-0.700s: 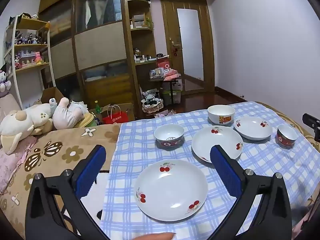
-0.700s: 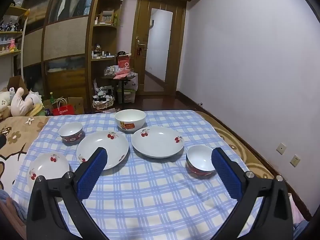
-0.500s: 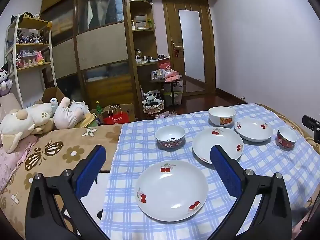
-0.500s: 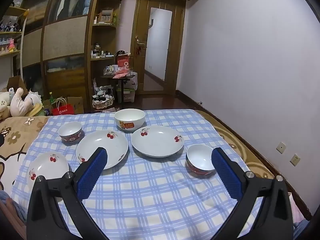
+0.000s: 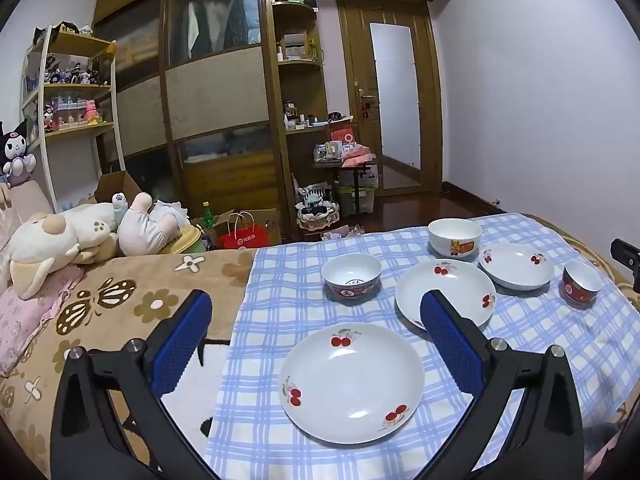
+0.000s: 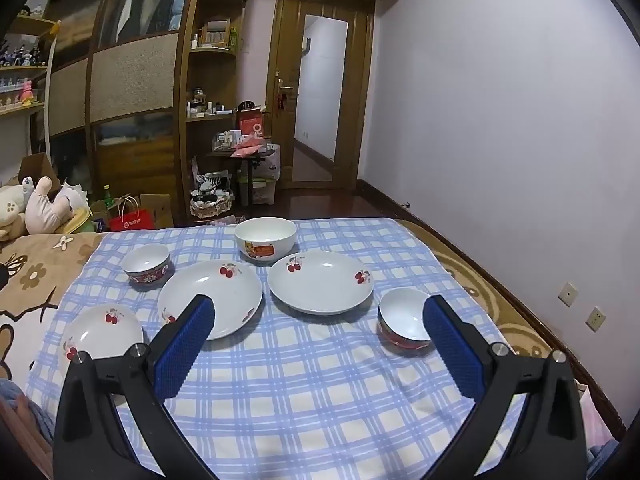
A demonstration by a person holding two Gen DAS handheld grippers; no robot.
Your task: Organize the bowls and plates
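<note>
Three white cherry-print plates lie on a blue checked cloth (image 6: 304, 380): a near-left plate (image 5: 351, 380) (image 6: 102, 336), a middle plate (image 5: 444, 292) (image 6: 216, 292) and a right plate (image 5: 516, 266) (image 6: 320, 284). A small red-banded bowl (image 5: 351, 278) (image 6: 146, 266) sits at the back left, a larger white bowl (image 5: 455, 237) (image 6: 265, 237) at the back, and another red-banded bowl (image 5: 581, 283) (image 6: 402, 322) at the right. My left gripper (image 5: 316, 340) hangs open above the near-left plate, holding nothing. My right gripper (image 6: 318, 344) is open and empty over bare cloth.
The cloth covers a bed with a brown flowered blanket (image 5: 120, 300); stuffed toys (image 5: 80, 236) lie at its left. A wardrobe (image 5: 216, 100), shelves and a red bag (image 5: 244, 236) stand beyond the bed. The far wall holds a door (image 6: 320, 100).
Both views have shifted only slightly; the dishes sit a touch higher in the left wrist view. A fingertip at the lower edge of the left wrist view is gone. Nothing was grasped.
</note>
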